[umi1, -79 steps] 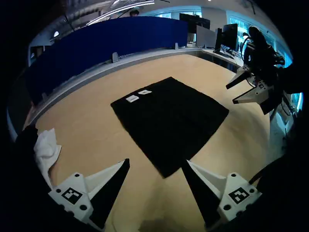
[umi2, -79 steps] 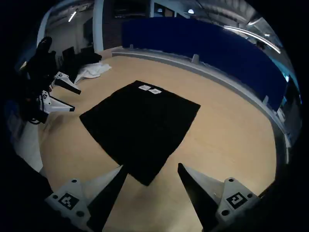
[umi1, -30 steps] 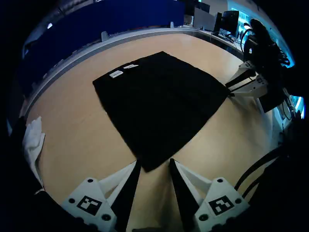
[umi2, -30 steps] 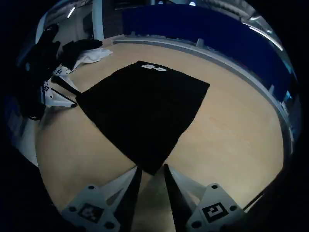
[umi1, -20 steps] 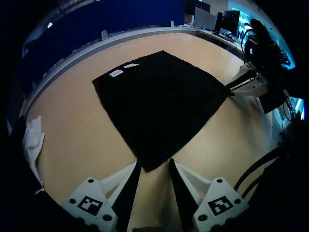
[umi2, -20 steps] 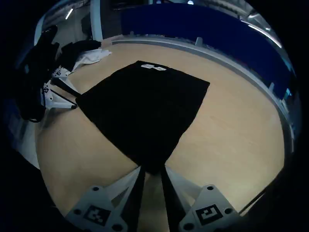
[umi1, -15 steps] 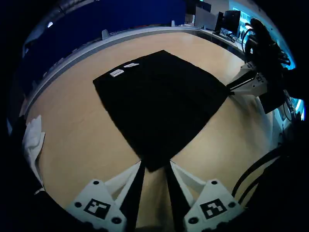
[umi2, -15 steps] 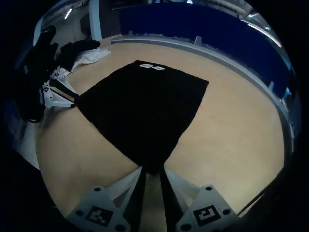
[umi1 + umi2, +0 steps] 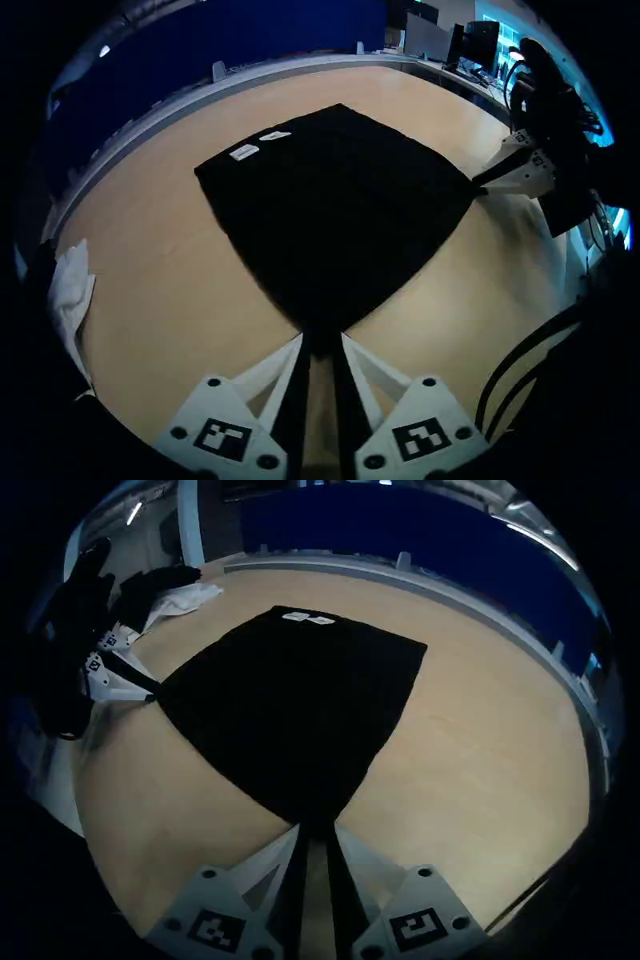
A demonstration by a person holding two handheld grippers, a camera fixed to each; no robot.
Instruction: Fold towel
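Towel [image 9: 336, 208] in L gripper [image 9: 322, 342], R gripper [image 9: 318, 830]

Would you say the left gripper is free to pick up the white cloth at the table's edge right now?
Probably not yet: the left gripper has its jaws shut on a corner of the black towel, so it would need to let go before going for the white cloth.
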